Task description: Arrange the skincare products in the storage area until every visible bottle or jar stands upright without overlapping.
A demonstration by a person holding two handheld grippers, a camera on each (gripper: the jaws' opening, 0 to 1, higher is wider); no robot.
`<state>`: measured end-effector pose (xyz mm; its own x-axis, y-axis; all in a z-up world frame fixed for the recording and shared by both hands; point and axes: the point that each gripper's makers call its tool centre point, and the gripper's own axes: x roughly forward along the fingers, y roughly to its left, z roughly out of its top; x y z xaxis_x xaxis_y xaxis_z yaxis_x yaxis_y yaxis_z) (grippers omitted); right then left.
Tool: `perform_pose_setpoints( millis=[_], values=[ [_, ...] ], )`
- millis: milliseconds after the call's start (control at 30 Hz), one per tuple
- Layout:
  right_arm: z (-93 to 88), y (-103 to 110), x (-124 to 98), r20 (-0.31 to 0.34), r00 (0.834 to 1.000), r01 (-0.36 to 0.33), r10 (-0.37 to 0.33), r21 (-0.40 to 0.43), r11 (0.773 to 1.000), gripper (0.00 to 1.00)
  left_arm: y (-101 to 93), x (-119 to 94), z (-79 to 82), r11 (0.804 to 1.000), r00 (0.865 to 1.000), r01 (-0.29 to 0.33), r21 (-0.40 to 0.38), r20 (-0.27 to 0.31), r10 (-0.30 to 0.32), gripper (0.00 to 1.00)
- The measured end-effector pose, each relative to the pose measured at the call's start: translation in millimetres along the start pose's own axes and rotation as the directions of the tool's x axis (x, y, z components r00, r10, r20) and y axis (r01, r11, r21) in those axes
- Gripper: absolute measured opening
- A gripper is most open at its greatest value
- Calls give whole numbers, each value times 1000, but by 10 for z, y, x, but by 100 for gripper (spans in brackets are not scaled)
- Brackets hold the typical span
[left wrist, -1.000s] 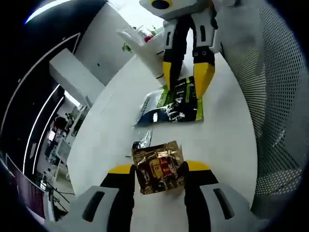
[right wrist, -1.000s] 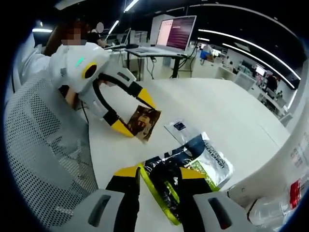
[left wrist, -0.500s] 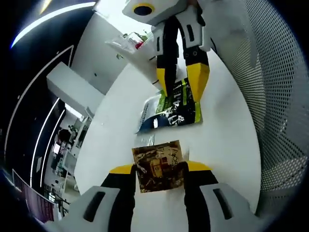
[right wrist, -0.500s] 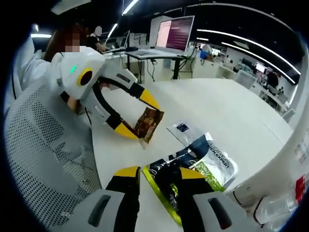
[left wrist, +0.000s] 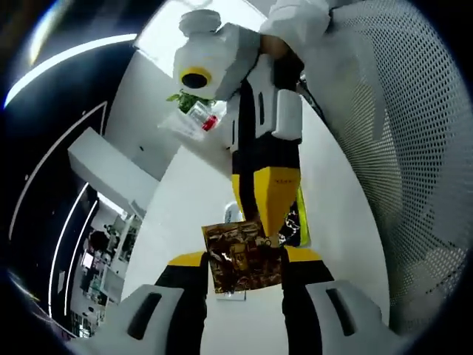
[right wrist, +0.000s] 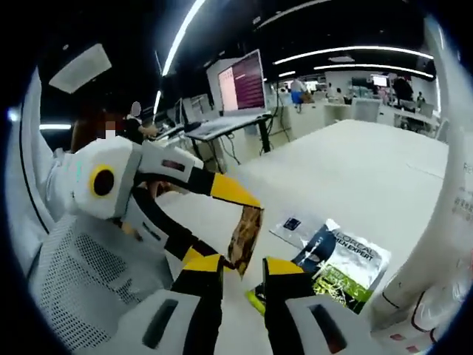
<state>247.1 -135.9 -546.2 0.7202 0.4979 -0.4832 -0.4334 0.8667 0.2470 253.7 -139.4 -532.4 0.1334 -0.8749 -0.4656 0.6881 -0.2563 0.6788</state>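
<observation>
Under both grippers, one white tabletop (right wrist: 355,170), stretching away ahead of the right jaws in the right gripper view. To the right of the left gripper in the left gripper view, one white perforated chair back (left wrist: 399,148); same mesh low and left of the right jaws in the right gripper view.

Two grippers, counted. Left gripper (left wrist: 244,259), jaws clenched on one brown-gold foil sachet (left wrist: 242,257), gripped by its two side edges and held flat-on to the camera, lifted clear of the table. From the right gripper view, same left gripper (right wrist: 214,222) reaching in from the left, sachet (right wrist: 246,238) seen edge-on, just ahead of the right jaw tips.

Right gripper (right wrist: 236,270), yellow tips close together with a narrow gap; whether anything is pinched between them, cannot tell. In the left gripper view, right gripper (left wrist: 264,214) coming down from above, its yellow tips overlapping the top edge of the foil sachet.

Beyond and to the right of the right jaws, flat on the table: one larger white-and-green printed pouch (right wrist: 344,259), and, just beside its far edge, one small clear sachet with a dark label (right wrist: 292,224). Sliver of the green pouch (left wrist: 301,225) beside the right gripper's tips in the left gripper view.

Three sachets or pouches in all.
</observation>
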Motion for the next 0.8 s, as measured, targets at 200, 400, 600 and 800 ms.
perform_pose_setpoints(
  millis=[200,400,600,800],
  values=[
    [42,36,-32,11,1000,-3,3,14,1000,0,27,9,83,1000,1000,-1,24,15,1,37],
    [164,-20,-78,44,997,66,-60,-132,989,0,149,-63,100,998,999,-42,55,-11,42,40],
    [256,-69,-113,54,988,152,-142,-364,919,0,182,-139,186,986,998,15,169,-58,-6,39],
    [361,-115,-178,98,985,165,-140,-328,930,0,201,-179,161,989,993,42,143,-116,-26,46]
  ],
)
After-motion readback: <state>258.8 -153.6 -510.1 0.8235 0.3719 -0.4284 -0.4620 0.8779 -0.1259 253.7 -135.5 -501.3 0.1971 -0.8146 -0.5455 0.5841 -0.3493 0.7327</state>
